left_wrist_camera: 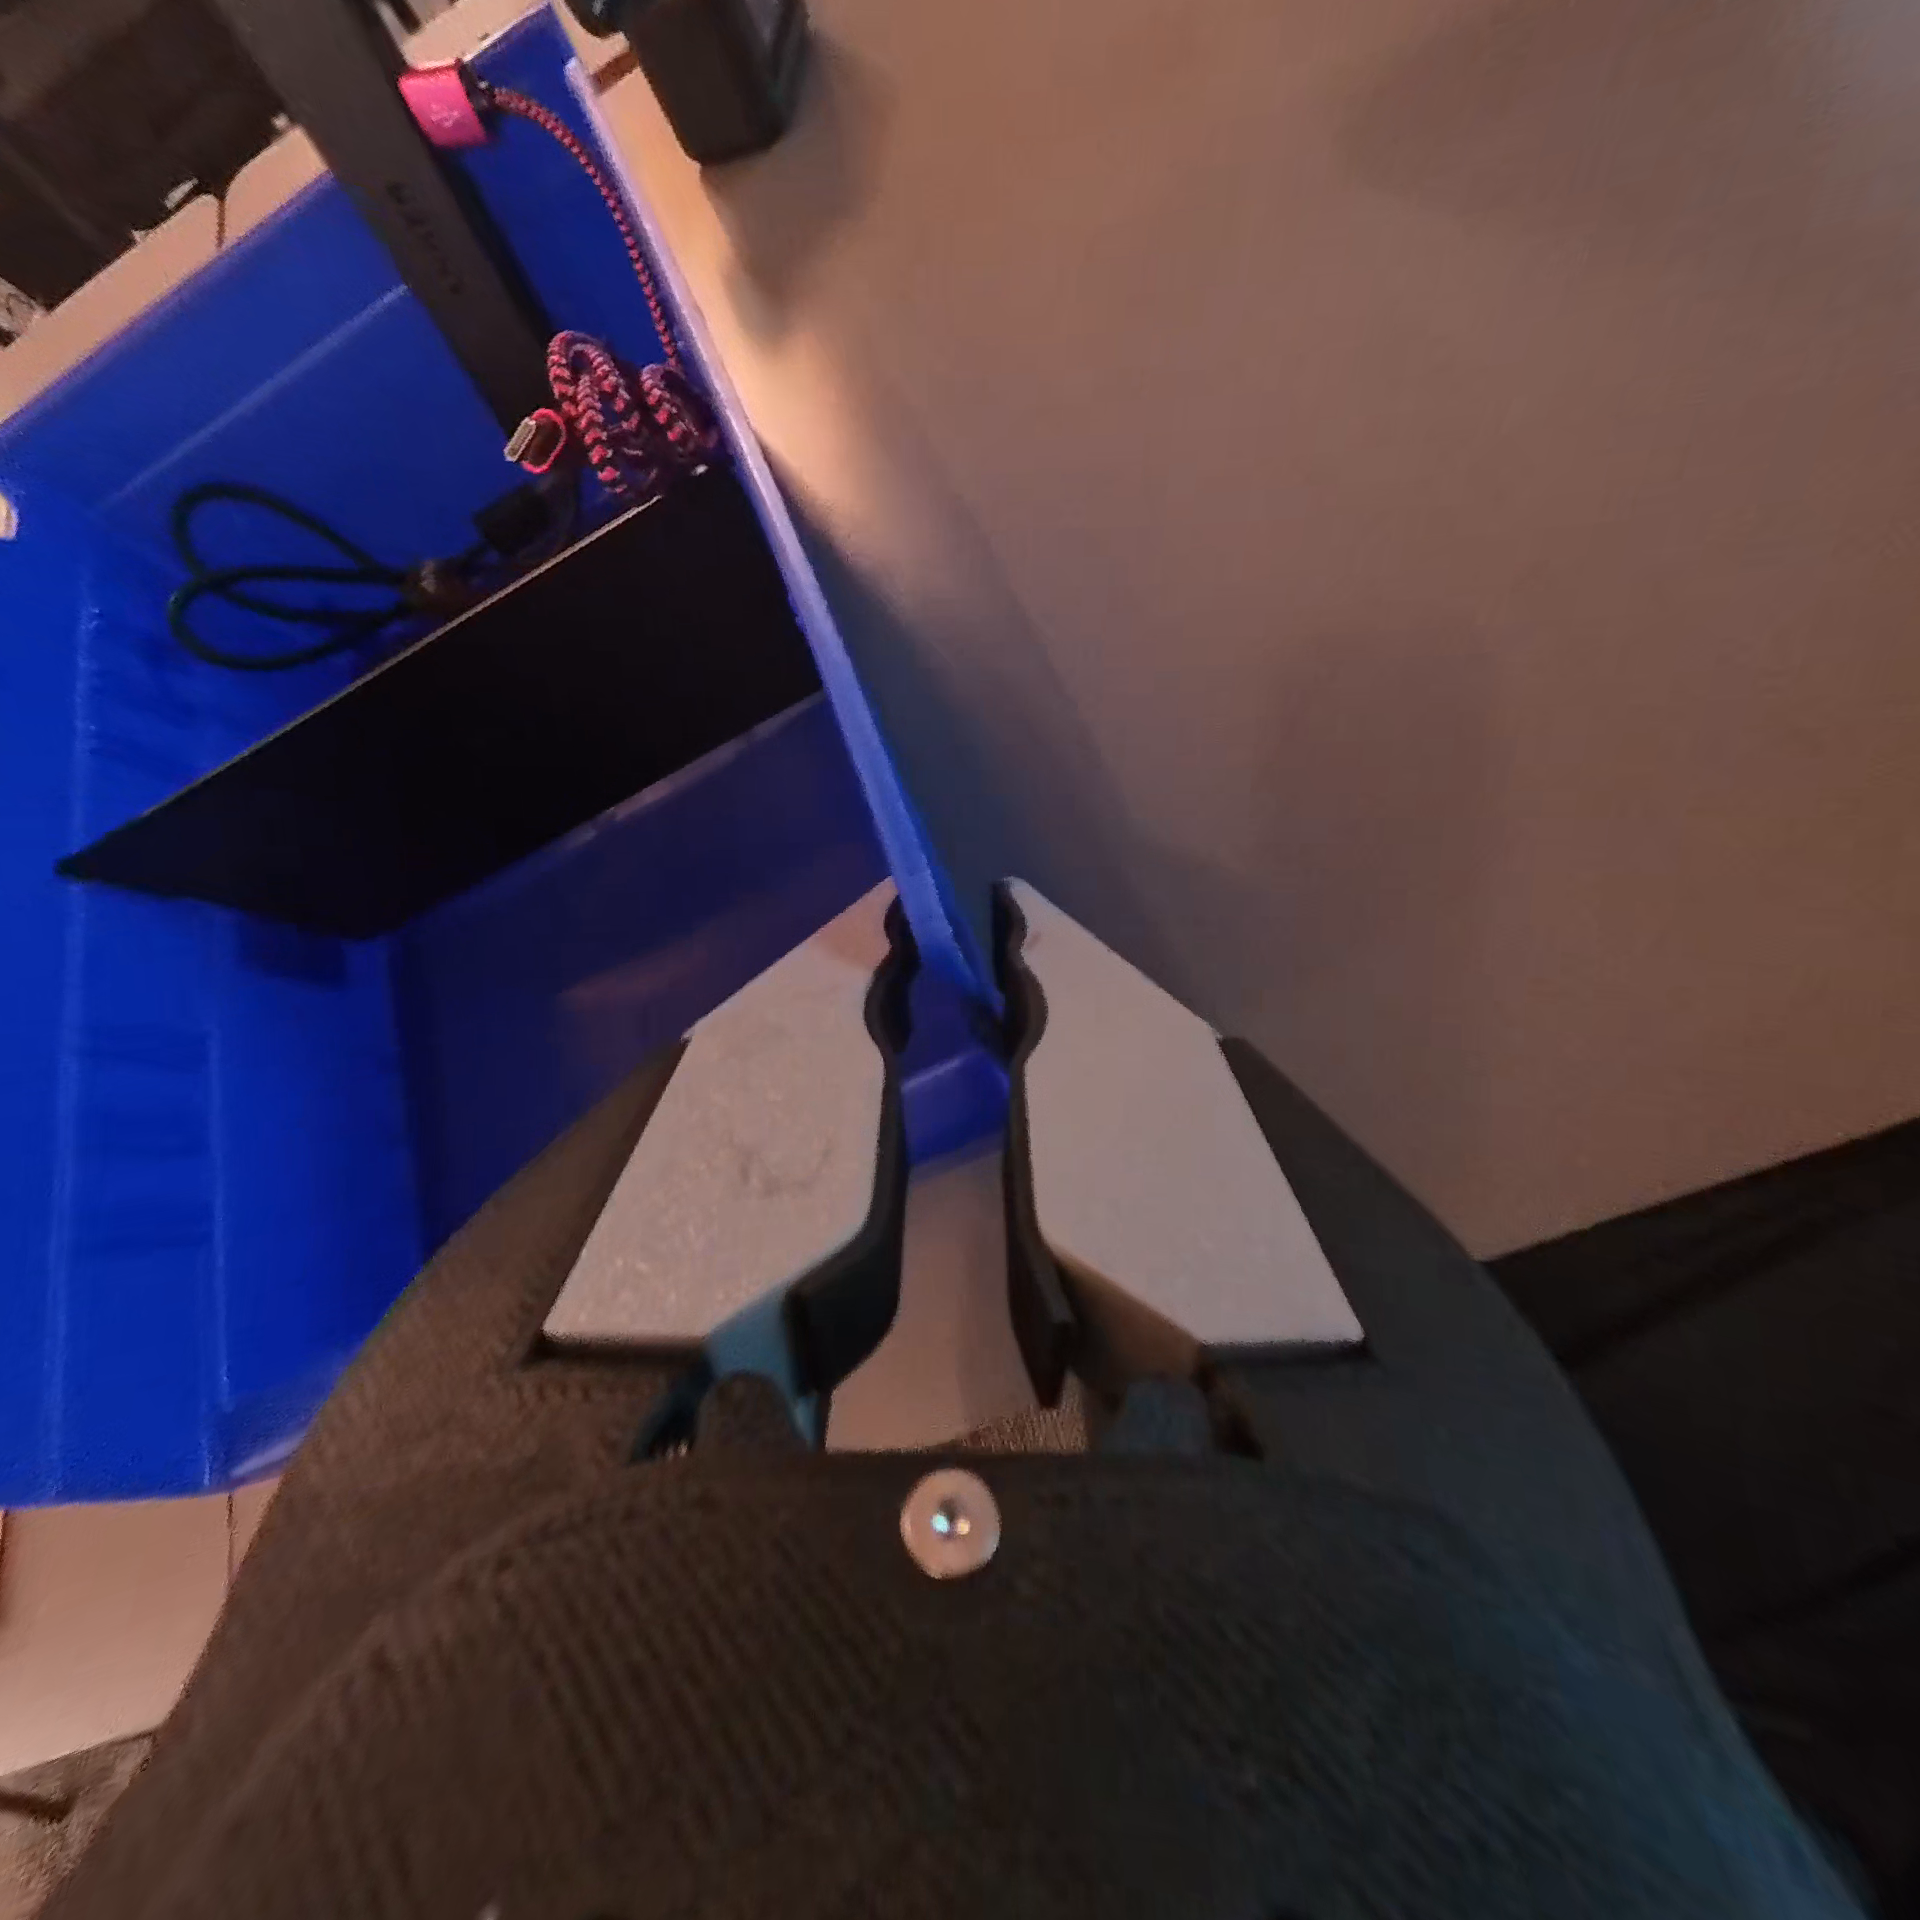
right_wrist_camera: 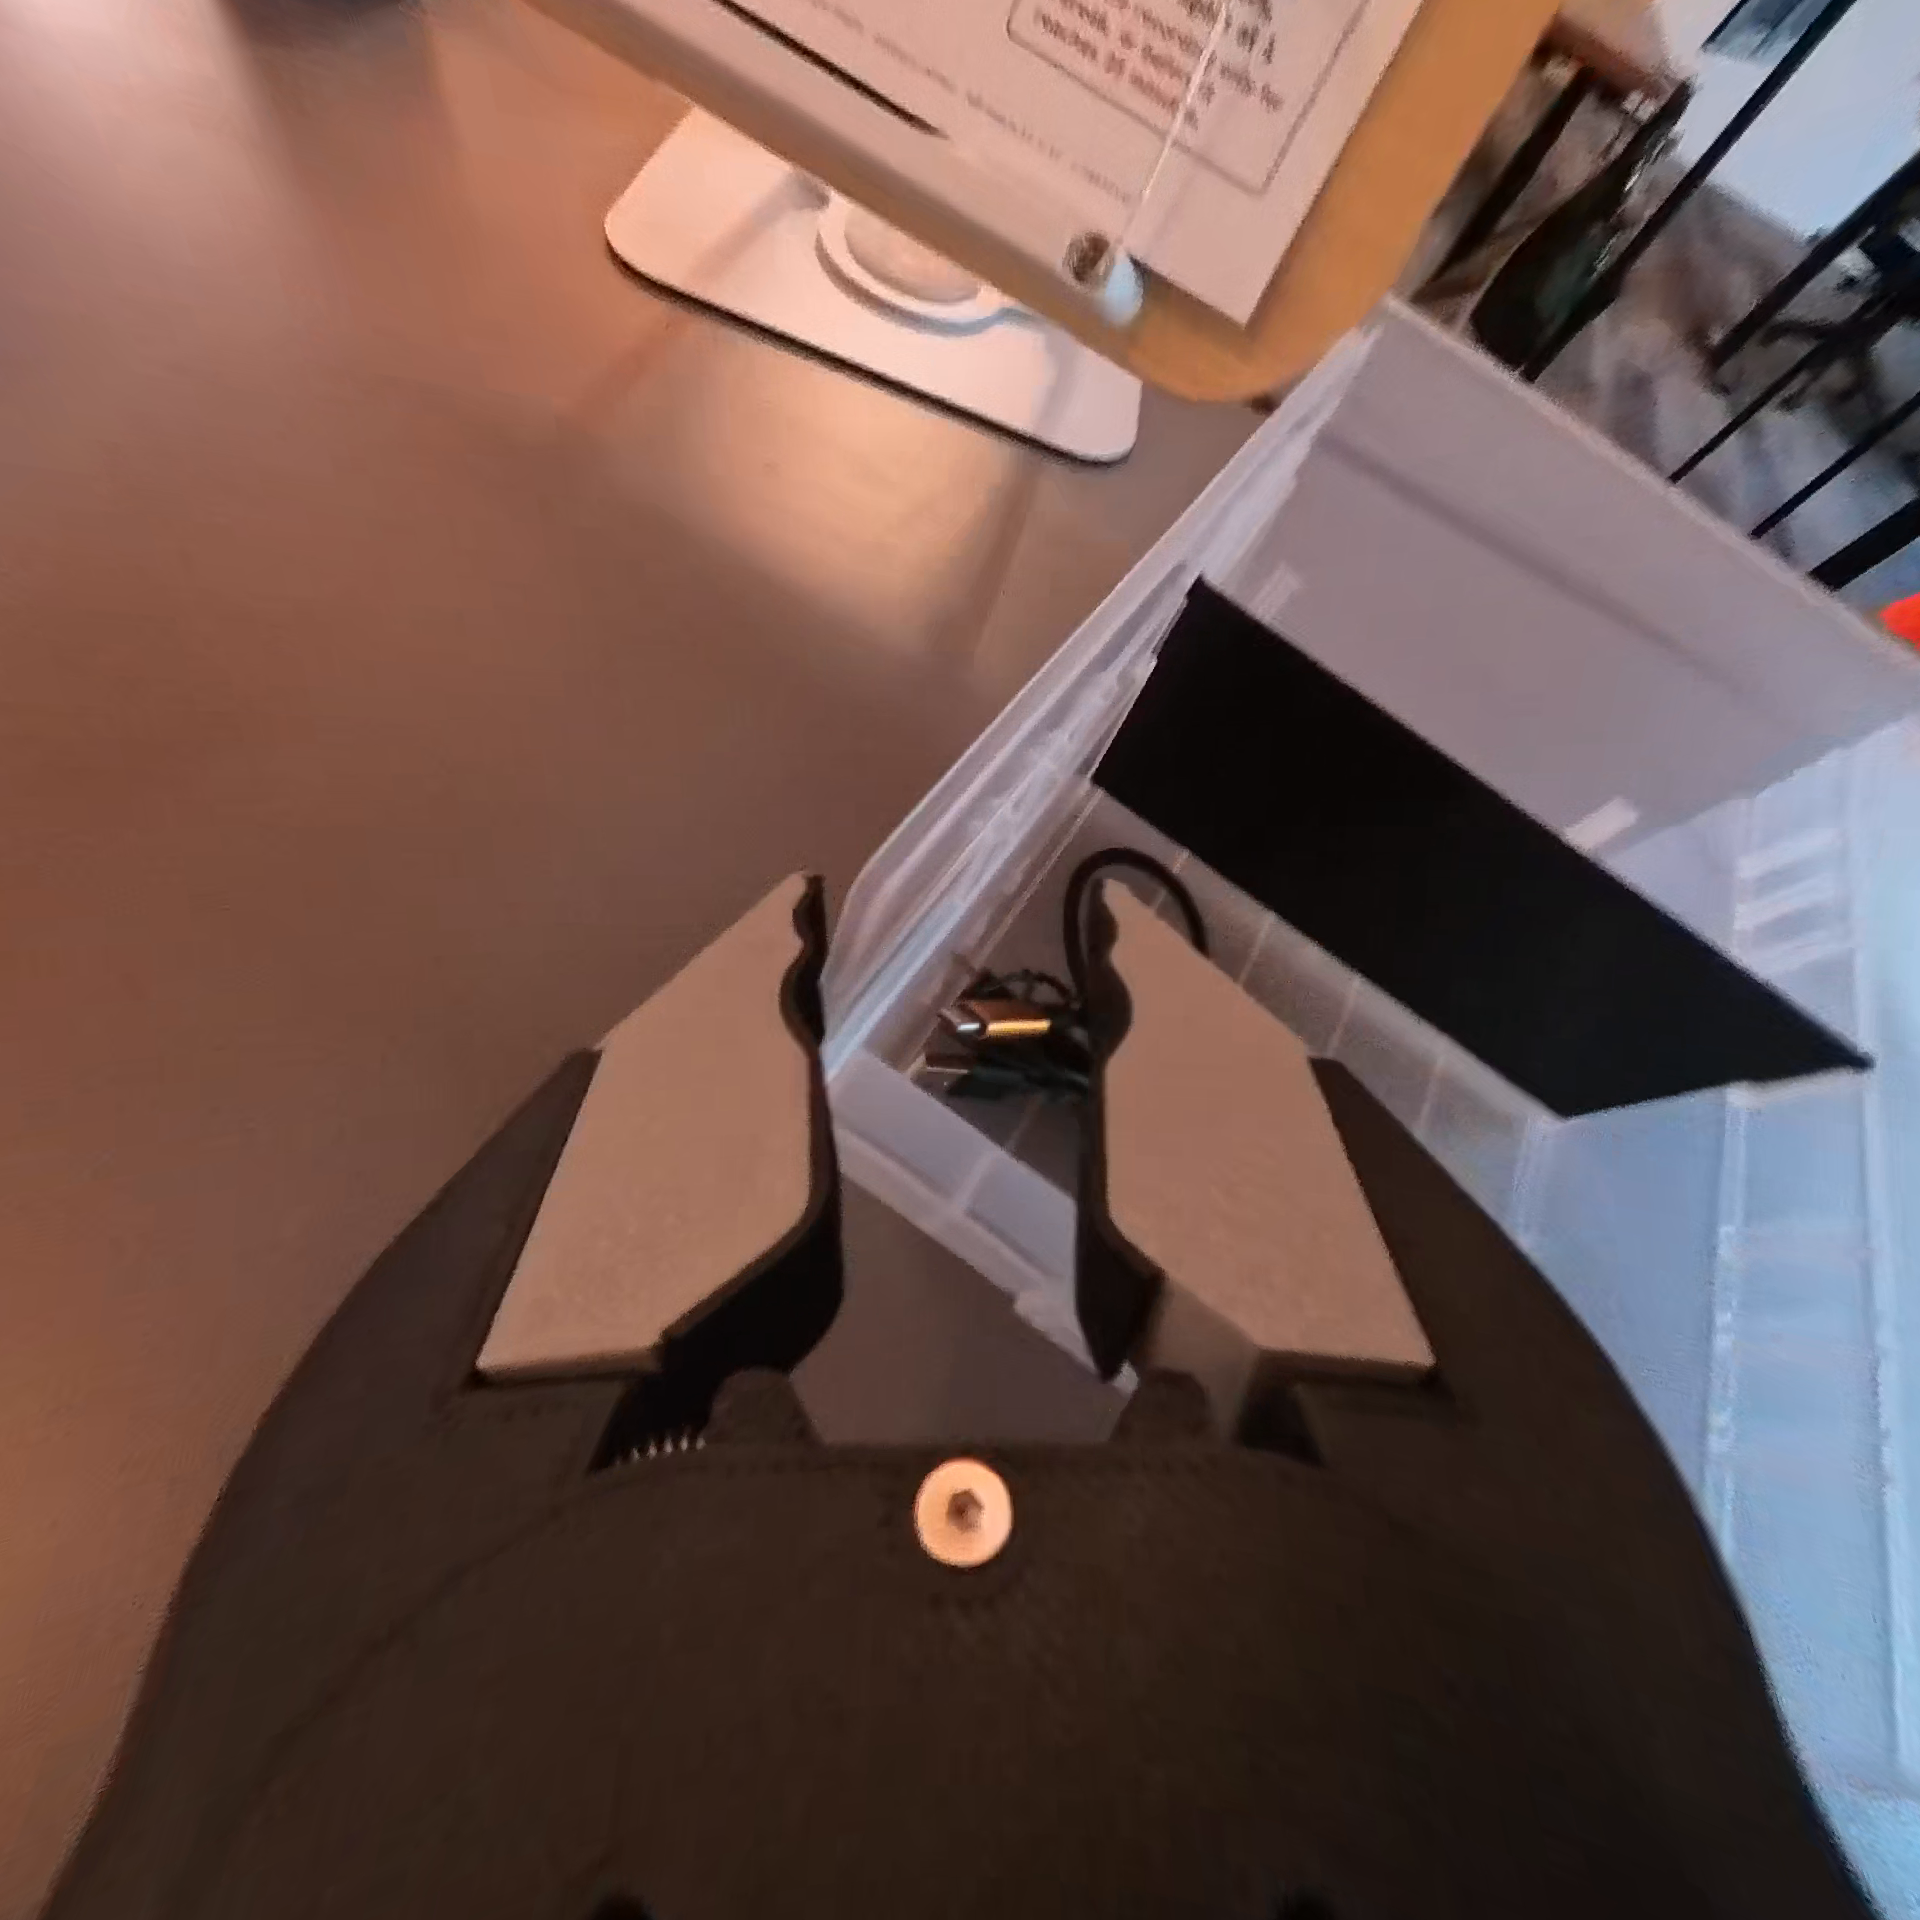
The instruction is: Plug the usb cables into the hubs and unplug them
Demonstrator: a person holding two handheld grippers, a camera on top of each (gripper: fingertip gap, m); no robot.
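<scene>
My left gripper [left_wrist_camera: 948, 961] has its jaws drawn close together, pinching the near rim of the blue bin [left_wrist_camera: 260, 1039]; the pale blue rim edge runs between the two tips. Inside the bin, a red-and-black braided usb cable [left_wrist_camera: 623, 426] lies coiled beside a dark hub [left_wrist_camera: 436, 229], its pink plug [left_wrist_camera: 447, 104] seated at the hub's far end. A black cable [left_wrist_camera: 270, 592] lies looped nearby, next to a black divider panel [left_wrist_camera: 468, 748].

My right gripper [right_wrist_camera: 966, 935] has its jaws spread wide and holds nothing; they straddle the near wall of a clear plastic bin [right_wrist_camera: 1039, 748], one finger outside over the brown table [right_wrist_camera: 364, 623]. A black cable bundle with a metallic plug [right_wrist_camera: 1003, 1023] lies in the bin's corner. A black panel [right_wrist_camera: 1403, 831] stands in this bin.
</scene>
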